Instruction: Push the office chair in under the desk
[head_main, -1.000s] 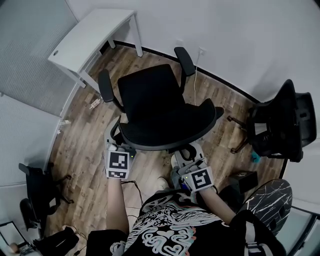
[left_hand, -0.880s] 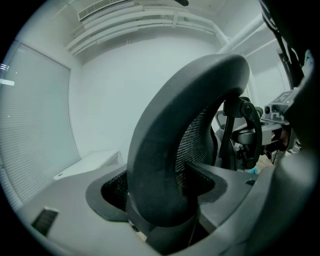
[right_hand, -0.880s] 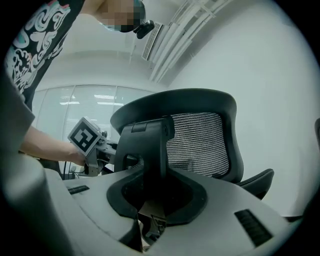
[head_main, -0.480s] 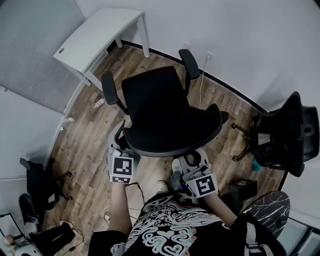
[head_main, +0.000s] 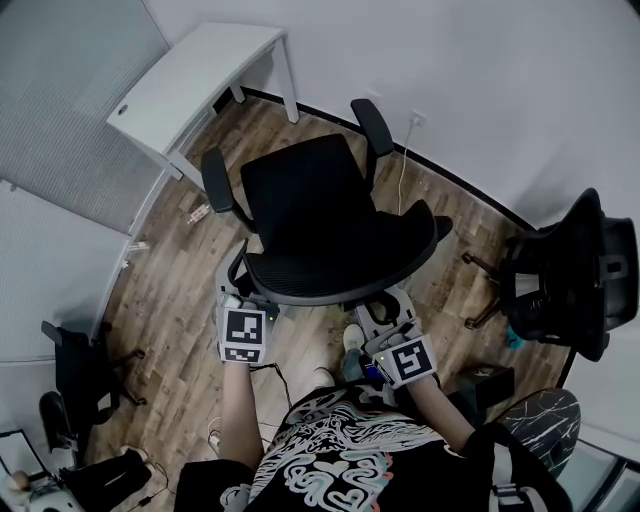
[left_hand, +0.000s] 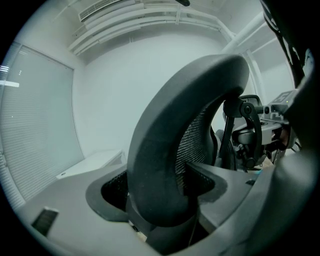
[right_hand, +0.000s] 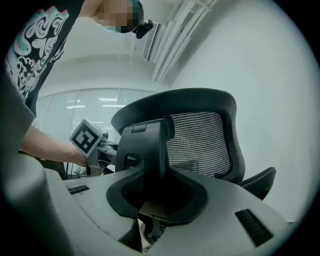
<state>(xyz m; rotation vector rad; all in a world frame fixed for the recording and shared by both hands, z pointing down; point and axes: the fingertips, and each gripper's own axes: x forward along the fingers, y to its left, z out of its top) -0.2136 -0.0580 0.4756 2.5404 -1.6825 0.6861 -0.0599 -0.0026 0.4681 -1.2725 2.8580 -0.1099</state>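
A black office chair (head_main: 305, 200) stands on the wood floor, its seat facing the white desk (head_main: 190, 75) at the upper left, a short gap away. My left gripper (head_main: 238, 287) is at the left edge of the mesh backrest (head_main: 340, 270). In the left gripper view the backrest's rim (left_hand: 165, 150) runs between the jaws, which are shut on it. My right gripper (head_main: 385, 308) is behind the backrest's right part. The right gripper view shows the black back support (right_hand: 147, 150) clamped between the jaws, and the left gripper's marker cube (right_hand: 86, 137) beyond it.
A second black chair (head_main: 565, 265) stands at the right near the wall. Another dark chair (head_main: 75, 375) is at the lower left. A white cable (head_main: 402, 165) hangs from a wall socket behind the chair. Small litter (head_main: 197, 211) lies beside the desk leg. A glass partition flanks the desk.
Hardly anything differs. The view has shifted a little, and both grippers stay on the backrest. The chair's gap to the desk looks about the same.
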